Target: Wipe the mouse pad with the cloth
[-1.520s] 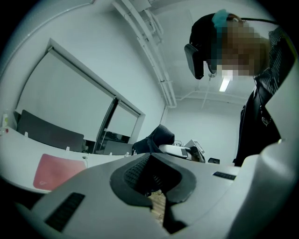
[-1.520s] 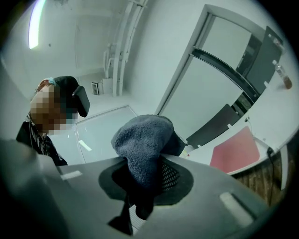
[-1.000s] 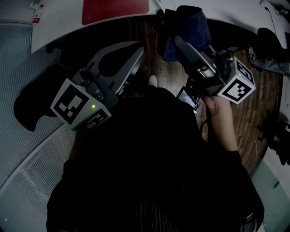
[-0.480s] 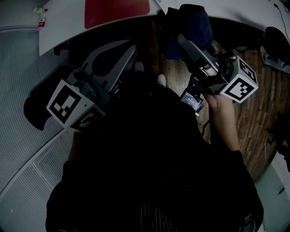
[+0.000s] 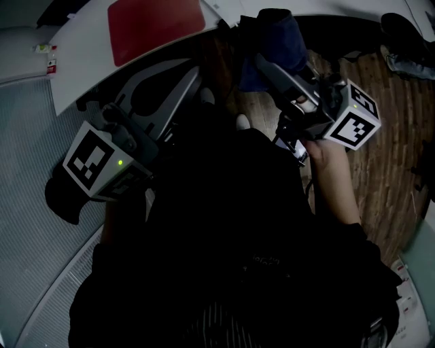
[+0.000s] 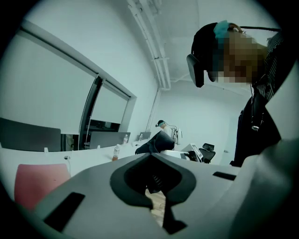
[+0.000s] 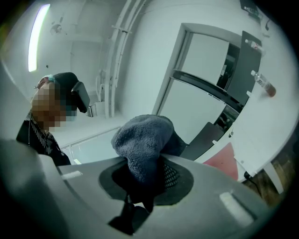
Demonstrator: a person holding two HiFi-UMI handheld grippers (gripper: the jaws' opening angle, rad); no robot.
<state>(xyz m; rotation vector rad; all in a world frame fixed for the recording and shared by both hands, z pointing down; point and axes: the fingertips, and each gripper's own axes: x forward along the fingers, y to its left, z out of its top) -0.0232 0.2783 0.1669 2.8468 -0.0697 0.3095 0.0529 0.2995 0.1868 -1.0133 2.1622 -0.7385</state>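
Observation:
The red mouse pad (image 5: 155,20) lies on the white table (image 5: 81,61) at the top of the head view. It also shows low left in the left gripper view (image 6: 35,184) and low right in the right gripper view (image 7: 224,158). My right gripper (image 5: 262,64) is shut on a dark blue cloth (image 5: 275,37), which bulges out of the jaws (image 7: 142,137). It hangs over the floor, right of the pad and short of the table edge. My left gripper (image 5: 190,73) is shut with nothing in it (image 6: 150,158) and points toward the table below the pad.
Wooden floor (image 5: 380,136) lies to the right and ribbed grey flooring (image 5: 27,136) to the left. A black chair part (image 5: 64,197) sits beside the left gripper. A bottle (image 6: 115,151) stands on the far desk. The person's dark clothing fills the lower head view.
The head view has swung, so the mouse pad now sits further left. The left gripper has drifted down and left in view. The right gripper still holds the cloth.

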